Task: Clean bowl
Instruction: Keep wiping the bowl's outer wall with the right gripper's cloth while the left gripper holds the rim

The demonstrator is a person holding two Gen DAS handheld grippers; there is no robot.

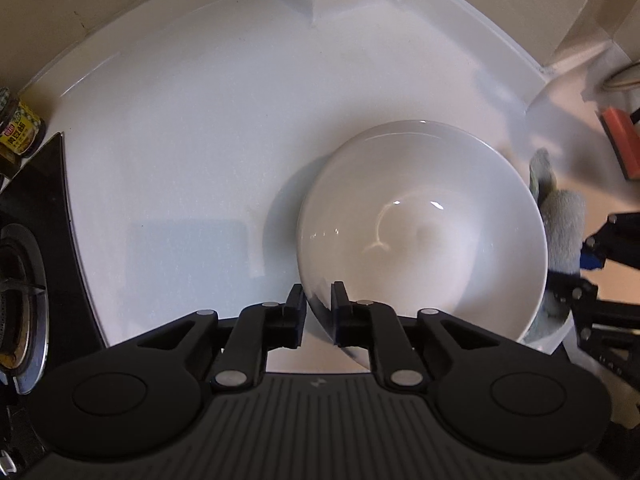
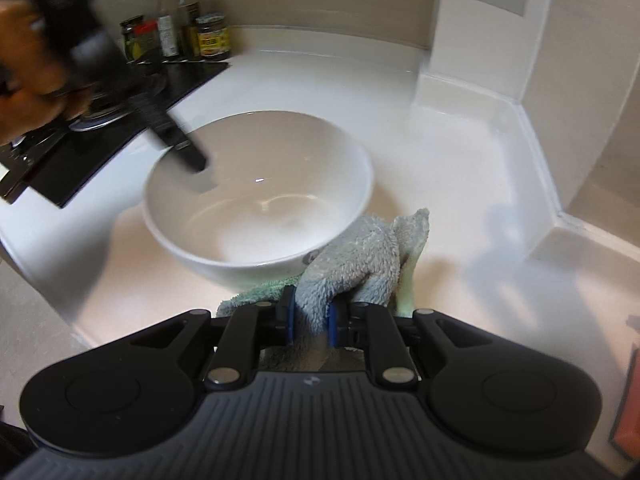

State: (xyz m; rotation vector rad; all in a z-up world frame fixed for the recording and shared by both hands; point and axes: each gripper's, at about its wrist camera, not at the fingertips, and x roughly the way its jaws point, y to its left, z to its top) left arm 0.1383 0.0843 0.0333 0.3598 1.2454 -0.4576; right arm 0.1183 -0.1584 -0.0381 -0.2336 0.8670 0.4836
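A white bowl (image 1: 424,216) stands tilted on the white counter; it also shows in the right wrist view (image 2: 256,208). My left gripper (image 1: 319,304) is shut on the bowl's near rim, one finger inside and one outside. In the right wrist view the left gripper (image 2: 192,160) appears blurred at the bowl's far-left rim. My right gripper (image 2: 312,316) is shut on a grey-green towel (image 2: 360,264) that lies against the bowl's outer wall on the near right. The towel (image 1: 564,224) and right gripper (image 1: 576,280) also show beside the bowl in the left wrist view.
A black gas stove (image 1: 28,248) sits left of the bowl, also seen in the right wrist view (image 2: 100,120). Jars and bottles (image 2: 180,36) stand behind it against the wall. An orange sponge (image 1: 620,140) lies at the right. A wall corner pillar (image 2: 448,60) juts onto the counter.
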